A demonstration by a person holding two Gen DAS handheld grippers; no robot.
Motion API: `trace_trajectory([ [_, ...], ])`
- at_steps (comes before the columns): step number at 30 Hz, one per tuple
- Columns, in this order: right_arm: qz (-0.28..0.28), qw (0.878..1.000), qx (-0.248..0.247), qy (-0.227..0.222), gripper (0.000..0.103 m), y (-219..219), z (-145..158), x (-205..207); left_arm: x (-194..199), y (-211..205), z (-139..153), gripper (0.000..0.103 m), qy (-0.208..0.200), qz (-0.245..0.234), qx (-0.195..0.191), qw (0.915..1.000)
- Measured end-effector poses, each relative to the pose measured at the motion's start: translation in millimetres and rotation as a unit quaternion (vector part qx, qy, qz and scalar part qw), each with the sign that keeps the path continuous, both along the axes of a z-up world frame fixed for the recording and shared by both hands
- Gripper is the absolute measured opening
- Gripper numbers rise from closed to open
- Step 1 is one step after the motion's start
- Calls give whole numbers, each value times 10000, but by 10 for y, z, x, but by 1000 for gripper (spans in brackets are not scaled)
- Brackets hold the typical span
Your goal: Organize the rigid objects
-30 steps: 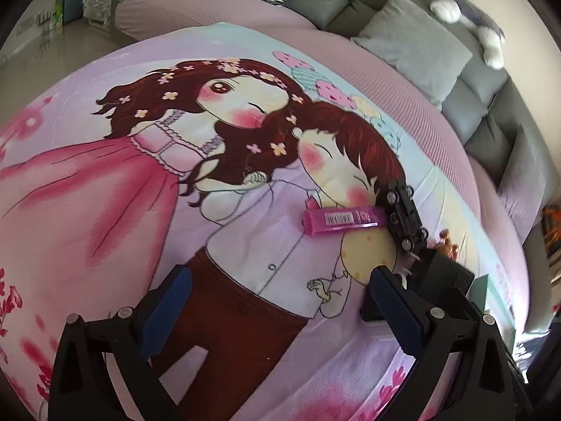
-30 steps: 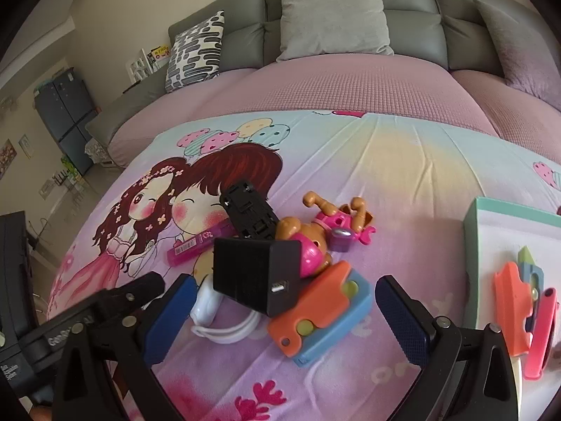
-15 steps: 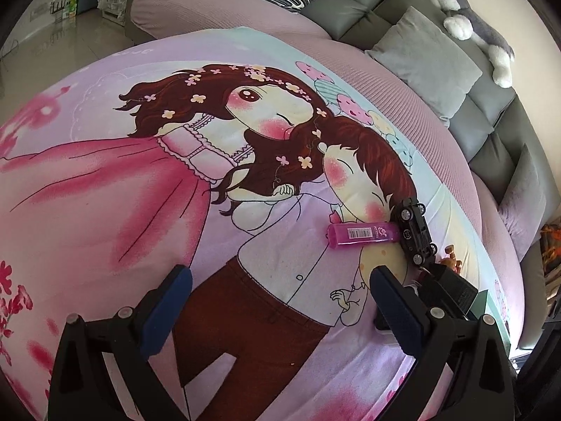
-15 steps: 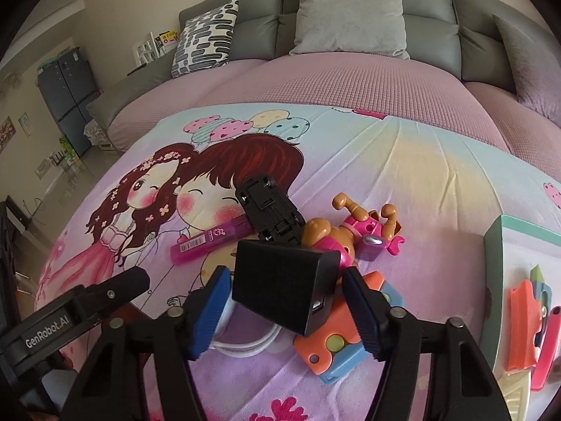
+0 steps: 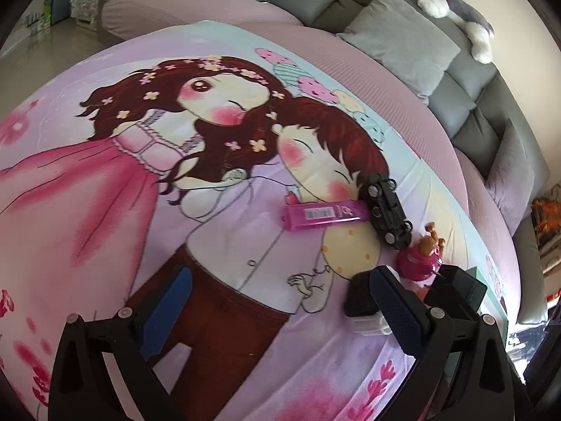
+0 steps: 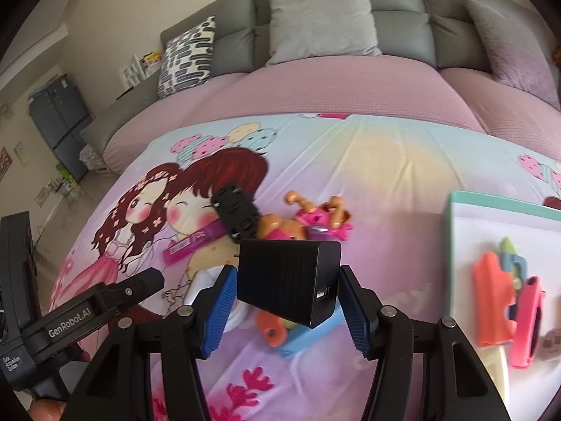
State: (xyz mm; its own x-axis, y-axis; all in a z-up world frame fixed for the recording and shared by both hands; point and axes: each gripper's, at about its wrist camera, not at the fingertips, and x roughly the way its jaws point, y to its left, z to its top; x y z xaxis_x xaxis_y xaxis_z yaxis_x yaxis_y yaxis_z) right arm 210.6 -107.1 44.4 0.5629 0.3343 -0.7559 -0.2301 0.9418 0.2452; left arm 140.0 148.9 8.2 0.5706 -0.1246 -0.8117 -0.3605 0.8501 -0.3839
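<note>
1. Two blue pads of the right hand-held gripper (image 6: 285, 303) closing on the black charger block (image 6: 289, 280), both faces touching, block raised clear of the heap.
2. Just beneath and beyond: orange-and-blue toy (image 6: 292, 333), pink figure toy (image 6: 315, 226), black toy car (image 6: 236, 212), magenta tube (image 6: 194, 242), all on the bed sheet (image 6: 385, 182).
3. Off to the right: teal-rimmed tray (image 6: 455, 210), probable destination.
4. Keep squeeze firm and centred; lift straight before swinging right, avoiding the toys below.
5. Left hand-held gripper (image 5: 277, 312) spread wide, empty, hanging over bare sheet left of the heap.
</note>
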Motion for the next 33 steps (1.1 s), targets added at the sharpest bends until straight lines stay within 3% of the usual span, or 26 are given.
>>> trace_trajectory([
  [6, -374, 9993, 49, -71, 61, -300, 121, -52, 115, -298, 18, 101, 43, -628, 228, 9978],
  [12, -606, 9981, 81, -62, 61, -497, 177, -97, 219, -646, -18, 101, 213, -1279, 523, 9902],
  [18, -711, 9973, 166, 38, 61, -609, 154, -132, 258, -812, -59, 101, 379, -1367, 982, 9850],
  [21, -757, 9969, 232, 52, 61, -657, 153, -137, 254, -831, -56, 100, 372, -1373, 1019, 9846],
  [24, -777, 9966, 275, 71, 61, -683, 146, -134, 257, -850, -46, 89, 351, -1407, 1061, 9837],
  [25, -783, 9965, 289, 77, 61, -692, 143, -134, 266, -873, -52, 81, 389, -1432, 1151, 9822],
  [30, -820, 9960, 350, 100, 61, -739, 142, -141, 281, -972, -60, 72, 492, -1529, 1542, 9749],
  [33, -843, 9957, 369, 116, 61, -769, 142, -142, 262, -910, -28, 51, 399, -1405, 1381, 9796],
])
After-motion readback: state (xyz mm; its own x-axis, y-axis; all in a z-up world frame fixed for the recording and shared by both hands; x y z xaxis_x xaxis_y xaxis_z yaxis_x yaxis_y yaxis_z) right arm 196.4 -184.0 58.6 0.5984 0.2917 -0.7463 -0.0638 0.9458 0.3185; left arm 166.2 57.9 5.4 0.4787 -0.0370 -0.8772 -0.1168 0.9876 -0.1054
